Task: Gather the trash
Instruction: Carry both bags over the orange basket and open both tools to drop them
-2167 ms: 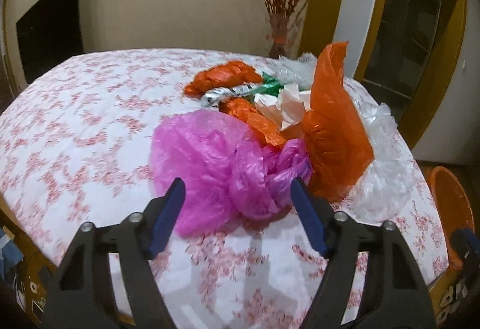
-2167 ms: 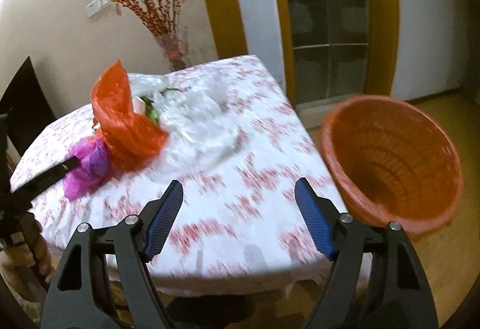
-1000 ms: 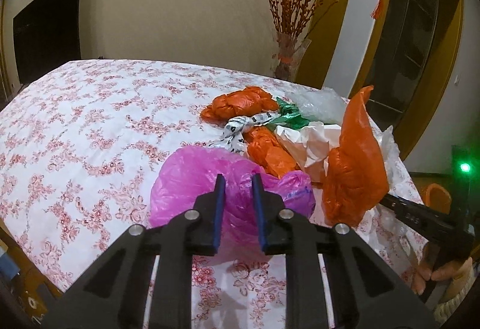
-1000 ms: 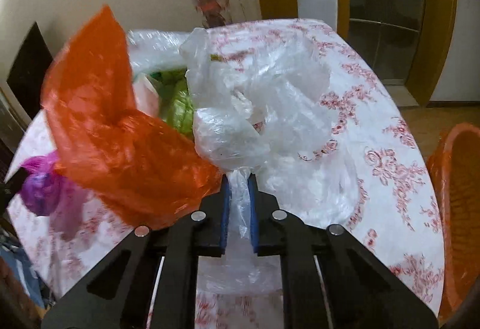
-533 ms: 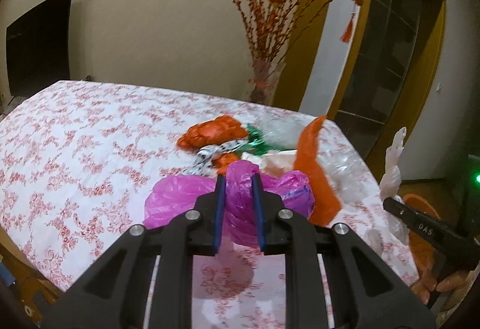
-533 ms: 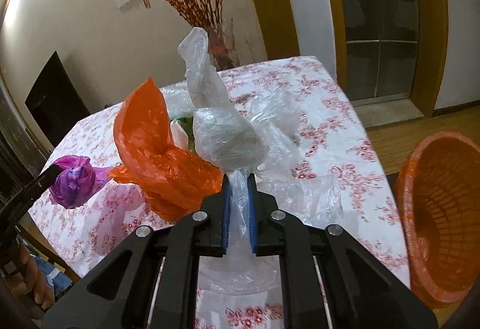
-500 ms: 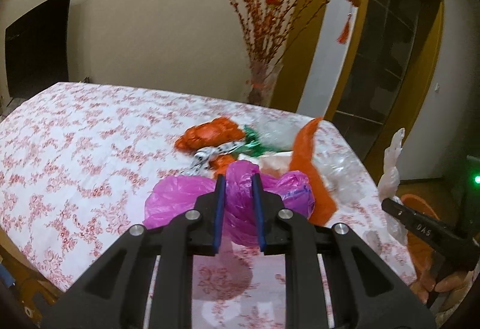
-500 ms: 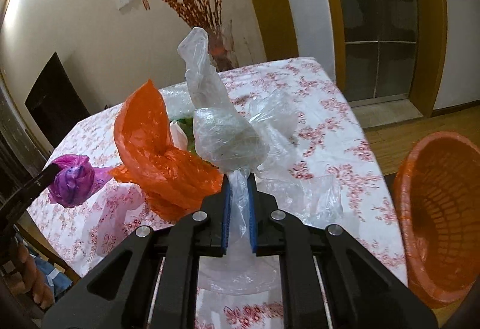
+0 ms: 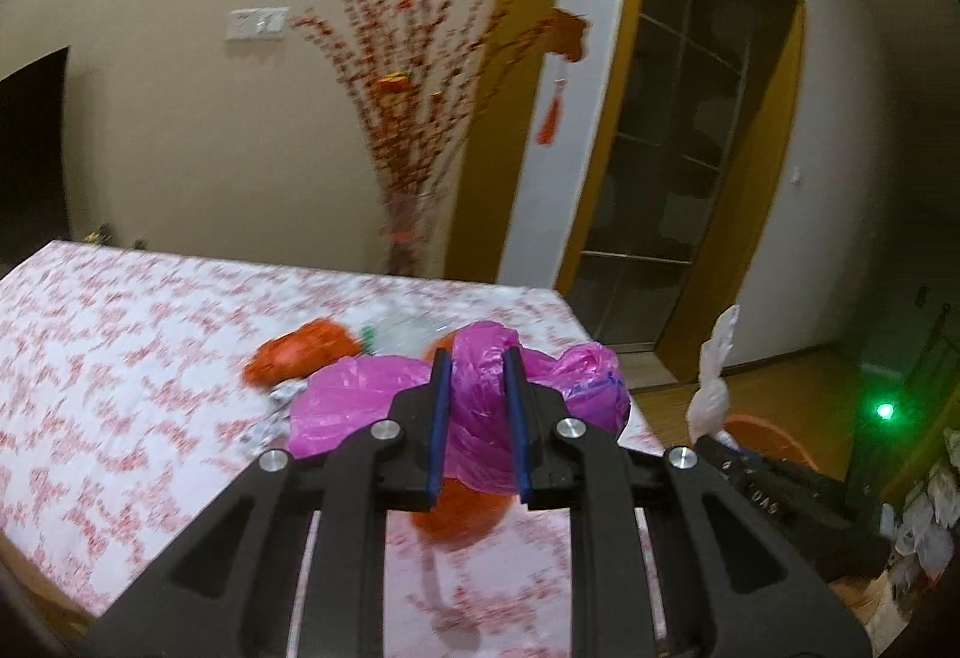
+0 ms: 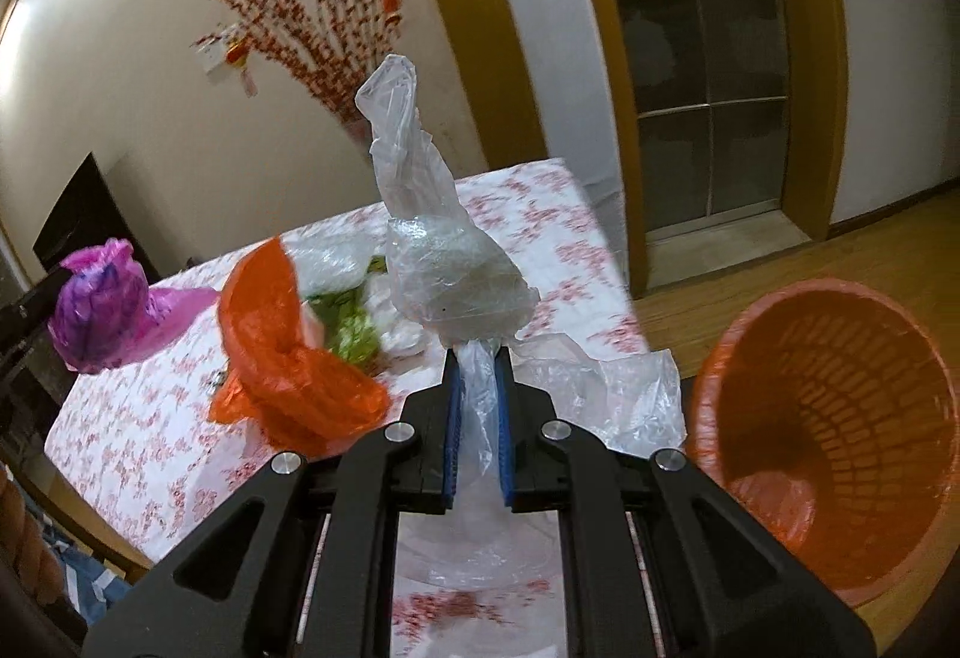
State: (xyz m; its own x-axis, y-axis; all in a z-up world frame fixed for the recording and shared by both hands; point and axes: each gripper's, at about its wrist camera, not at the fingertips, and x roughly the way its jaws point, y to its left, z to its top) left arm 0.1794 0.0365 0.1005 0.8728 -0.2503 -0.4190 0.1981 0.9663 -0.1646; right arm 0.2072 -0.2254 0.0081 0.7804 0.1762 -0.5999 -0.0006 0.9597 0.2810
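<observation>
Pink plastic bag (image 9: 480,394): pinched between the blue pads of the left gripper (image 9: 478,418), whose jaws are nearly closed on a gathered fold; the bag is seen lifted over the near edge of the table (image 9: 90,358).
Clear plastic bag (image 10: 444,274): clamped at its neck by the right gripper (image 10: 478,418), jaws almost together; its crumpled body is carried upright above the fingers.
Orange basket (image 10: 834,418): seen on the wooden floor just right of the table, tilted so that its open mouth faces the right wrist camera.
Orange plastic bag (image 10: 282,352): left on the floral tablecloth, left of the clear bag, its torn side standing up.
Green scrap (image 10: 351,325): found behind the orange bag, beside more clear film.
Second orange bundle (image 9: 300,352): left further back on the table in the left wrist view.
Vase of red branches (image 9: 408,232): placed beyond the far table edge, against the wall.
</observation>
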